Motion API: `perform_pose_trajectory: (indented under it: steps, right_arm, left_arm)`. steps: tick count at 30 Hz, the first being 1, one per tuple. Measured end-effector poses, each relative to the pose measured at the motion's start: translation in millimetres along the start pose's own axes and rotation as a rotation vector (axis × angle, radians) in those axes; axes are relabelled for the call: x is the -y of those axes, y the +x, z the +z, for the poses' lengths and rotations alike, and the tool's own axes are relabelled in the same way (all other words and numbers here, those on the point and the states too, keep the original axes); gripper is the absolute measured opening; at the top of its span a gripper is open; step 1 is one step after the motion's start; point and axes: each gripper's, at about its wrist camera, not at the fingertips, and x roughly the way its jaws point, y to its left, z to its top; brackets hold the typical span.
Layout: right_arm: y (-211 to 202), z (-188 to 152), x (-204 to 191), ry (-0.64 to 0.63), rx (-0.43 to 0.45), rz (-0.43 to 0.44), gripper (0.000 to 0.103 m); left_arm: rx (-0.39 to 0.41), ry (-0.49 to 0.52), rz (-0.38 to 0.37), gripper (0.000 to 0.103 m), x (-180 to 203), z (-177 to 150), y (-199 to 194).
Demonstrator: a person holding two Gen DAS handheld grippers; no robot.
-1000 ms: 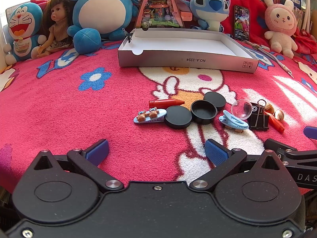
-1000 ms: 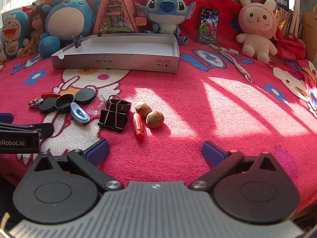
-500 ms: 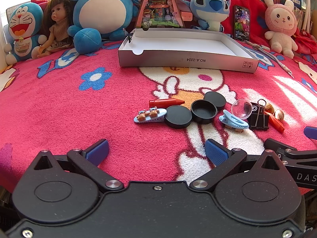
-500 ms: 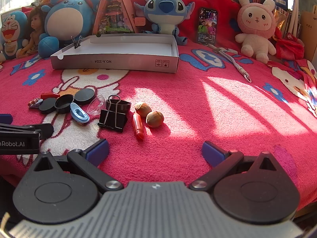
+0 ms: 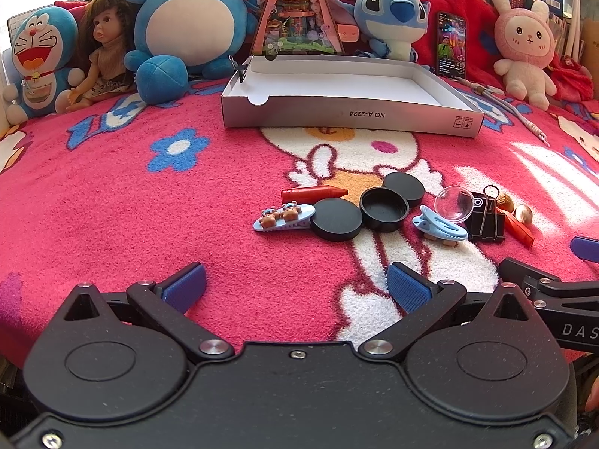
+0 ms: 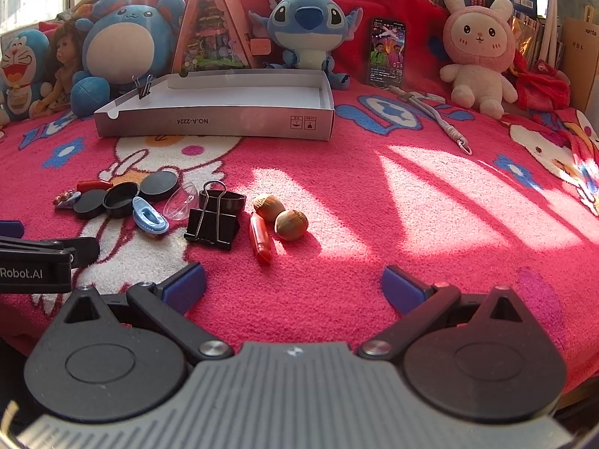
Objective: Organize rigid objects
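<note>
With nothing yet moved to the white box (image 5: 348, 114), both the left gripper (image 5: 295, 284) and right gripper (image 6: 294, 284) hovered, jaws spread and empty, likely needing a first reach toward the black binder clip (image 6: 213, 220).

Fuzzy cloth blanket (image 5: 112, 205); matt cardboard box (image 5: 352, 114); glossy plastic crayon (image 6: 261, 241)

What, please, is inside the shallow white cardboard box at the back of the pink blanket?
The shallow white cardboard box shows only bare white floor, with a small black binder clip clamped on its left rim. Its front wall hides the nearest strip of floor.
</note>
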Motion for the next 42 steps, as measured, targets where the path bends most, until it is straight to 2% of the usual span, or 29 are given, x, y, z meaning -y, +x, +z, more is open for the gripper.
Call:
perform_pose_trajectory:
  steps: [9, 12, 14, 17, 19, 22, 24, 25, 27, 29, 42]
  right_arm:
    - [-0.6, -3.5, -0.6, -0.01, 0.023, 0.005, 0.103]
    - [-1.9, 0.1, 2.3, -0.013, 0.008, 0.025, 0.103]
    - [-4.7, 2.0, 4.8, 0.008, 0.014, 0.034, 0.103]
    - [-11.9, 3.1, 9.1, 0.043, 0.045, 0.045, 0.096]
    - [-16.1, 3.7, 9.1, 0.04, 0.064, 0.027, 0.091]
    - [-18.8, 5.0, 7.5, 0.016, 0.078, 0.0, 0.075]
    - [-18.0, 6.2, 6.4, 0.007, 0.067, 0.017, 0.056]
    - [-17.0, 6.6, 5.4, 0.002, 0.059, 0.034, 0.051]
    - [-14.8, 7.5, 2.8, -0.011, 0.042, 0.069, 0.035]
    - [-13.1, 8.6, 1.1, -0.012, 0.036, 0.071, 0.034]
    - [5.8, 22.7, 28.5, 0.091, 0.003, -0.05, 0.034]
  left_arm:
    - [0.045, 0.014, -0.019, 0.101, -1.6, -4.6, -4.1]
    - [0.067, 0.014, -0.039, 0.085, -4.1, -1.5, -9.2]
    - [0.08, -0.001, -0.047, 0.068, -7.0, 2.2, -12.7]
    - [0.113, -0.049, -0.035, 0.051, -13.2, 7.3, -17.7]
    - [0.132, -0.07, -0.024, 0.049, -17.0, 9.8, -19.6]
    - [0.139, -0.058, 0.006, 0.045, -18.6, 12.6, -18.6]
    - [0.134, -0.044, 0.013, 0.044, -18.1, 13.7, -17.0]
    - [0.131, -0.039, 0.015, 0.044, -17.7, 13.6, -15.8]
    - [0.125, -0.031, 0.017, 0.044, -16.6, 12.8, -14.2]
    - [0.121, -0.025, 0.027, 0.044, -15.7, 12.4, -12.1]
    - [0.111, -0.031, 0.043, 0.044, -16.5, 12.2, -3.9]
